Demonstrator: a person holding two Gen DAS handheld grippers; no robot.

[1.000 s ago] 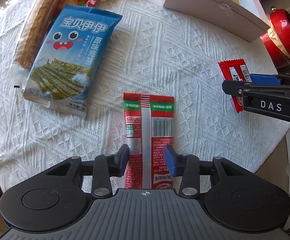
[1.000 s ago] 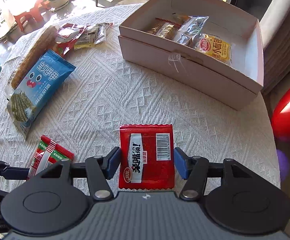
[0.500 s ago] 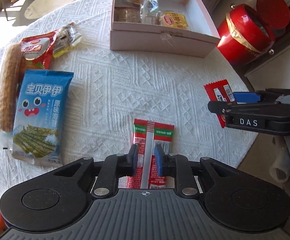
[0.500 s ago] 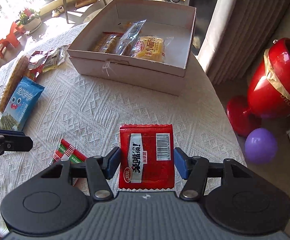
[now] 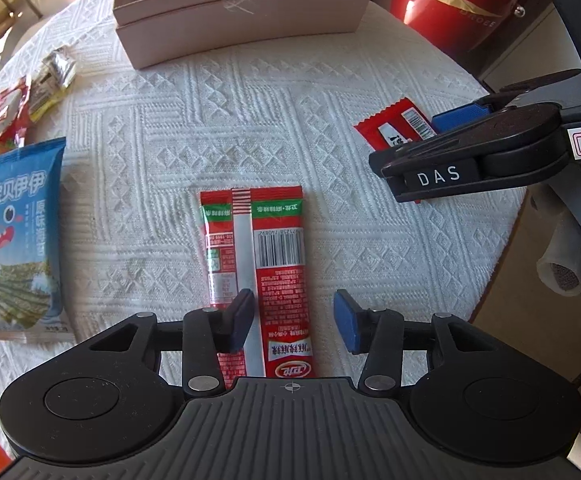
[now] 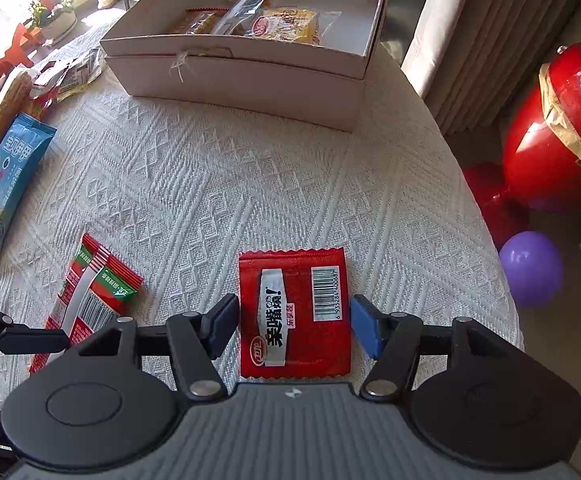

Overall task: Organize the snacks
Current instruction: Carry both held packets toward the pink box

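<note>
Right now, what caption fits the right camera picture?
Open right gripper around a red snack packet, white box behind.

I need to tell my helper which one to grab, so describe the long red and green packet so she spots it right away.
On the white tablecloth, in front of the cardboard box, lies the long red and green packet. Unlike the square red packet, it is narrow, with a silver seam down its middle.

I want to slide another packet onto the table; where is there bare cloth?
Bare cloth spans the middle, between the white cardboard box, long red-green packet and square red packet. The left edge is crowded: blue seaweed bag, crumpled wrappers.
</note>
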